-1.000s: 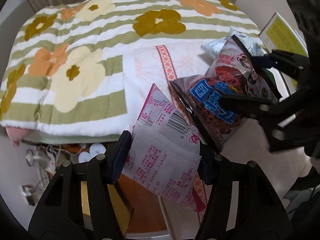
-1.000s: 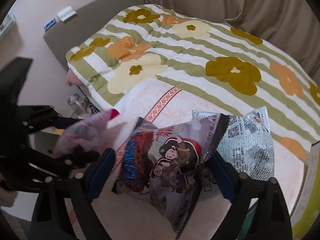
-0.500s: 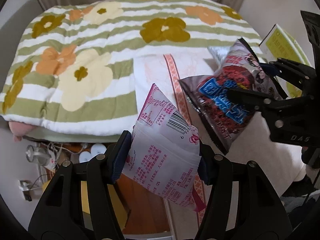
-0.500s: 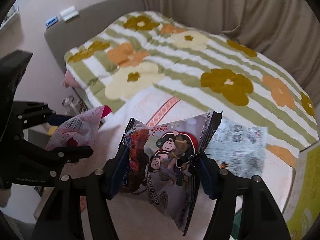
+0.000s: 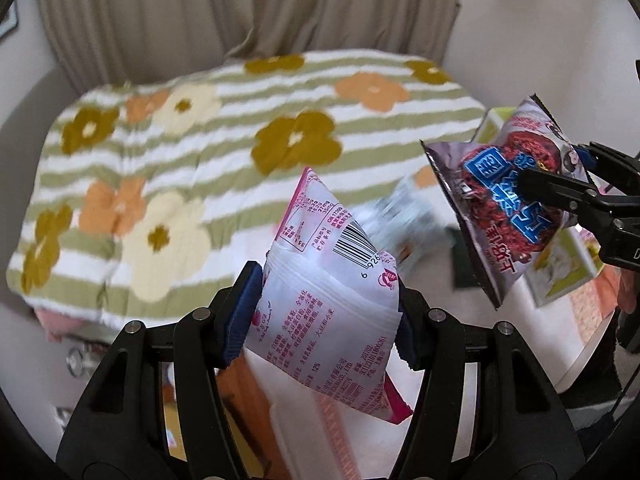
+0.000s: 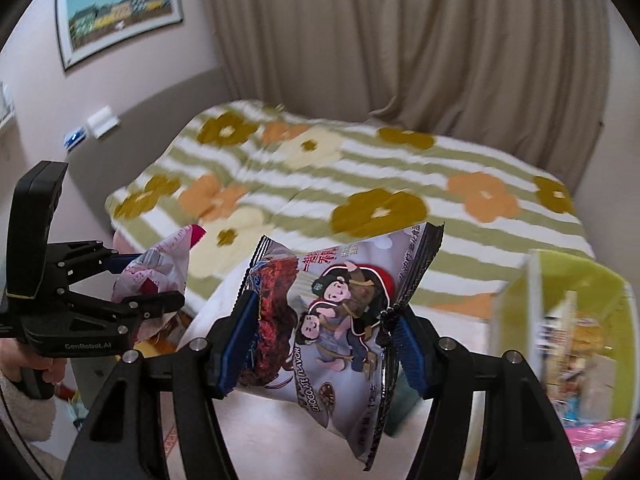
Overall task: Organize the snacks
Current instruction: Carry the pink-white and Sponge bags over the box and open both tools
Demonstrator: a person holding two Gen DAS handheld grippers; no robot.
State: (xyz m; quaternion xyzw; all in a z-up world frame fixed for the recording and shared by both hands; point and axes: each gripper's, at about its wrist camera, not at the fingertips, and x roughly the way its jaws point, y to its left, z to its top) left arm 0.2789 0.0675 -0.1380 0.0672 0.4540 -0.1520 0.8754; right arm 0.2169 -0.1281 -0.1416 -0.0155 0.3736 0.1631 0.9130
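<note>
Left claw (image 5: 326, 316) grips pink packet (image 5: 328, 304) tilted, corner up.

"CHOCOLATE FLAVOR" is printed near the lower edge of the purple snack bag (image 6: 340, 320); "GenRobot.AI" is marked on the left gripper (image 6: 132, 284) body; a barcode beginning "6 926" is carried on the pink-and-white snack bag (image 5: 332, 300), with "12%" lower down.

We lift both grippers higher than a second ago, so the beige curtain (image 5: 248, 12) now fills the top of each view. The purple foil chocolate snack bag (image 6: 340, 312) hangs clear of the white table (image 6: 288, 432), away from the silver packet (image 5: 404, 216).
</note>
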